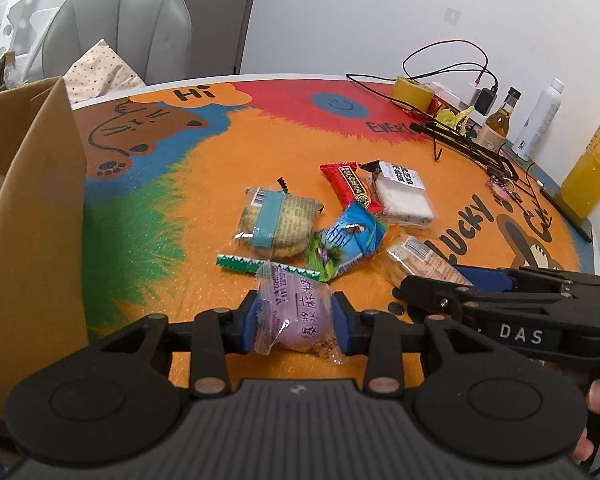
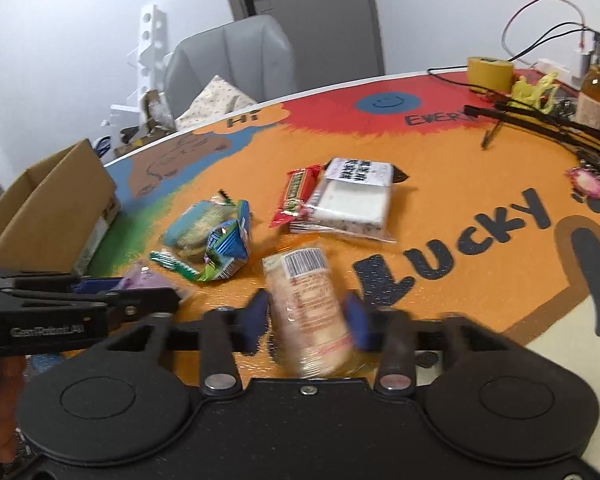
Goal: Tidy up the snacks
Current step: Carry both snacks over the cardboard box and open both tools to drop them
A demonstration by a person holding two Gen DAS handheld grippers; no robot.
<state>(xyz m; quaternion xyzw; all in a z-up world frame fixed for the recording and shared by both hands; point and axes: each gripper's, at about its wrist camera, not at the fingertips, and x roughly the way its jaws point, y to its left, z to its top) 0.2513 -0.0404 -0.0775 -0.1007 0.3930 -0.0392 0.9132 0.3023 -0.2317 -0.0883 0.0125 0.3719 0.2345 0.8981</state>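
Now both claws hold a snack

Left claw (image 1: 296,322) squeezes the purple candy bag (image 1: 298,312). Right claw (image 2: 309,322) hugs the cracker pack (image 2: 310,308). More snacks wait beside them; the cardboard box (image 1: 32,208) sits left, probably their home.

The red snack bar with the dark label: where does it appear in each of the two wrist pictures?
Left wrist view: red snack bar, right of centre, its end lying against the white block snack.
Right wrist view: red snack bar, near the centre, left of the white block snack.
Shared landmark: the blue smiley circle on the tablecloth beyond it.
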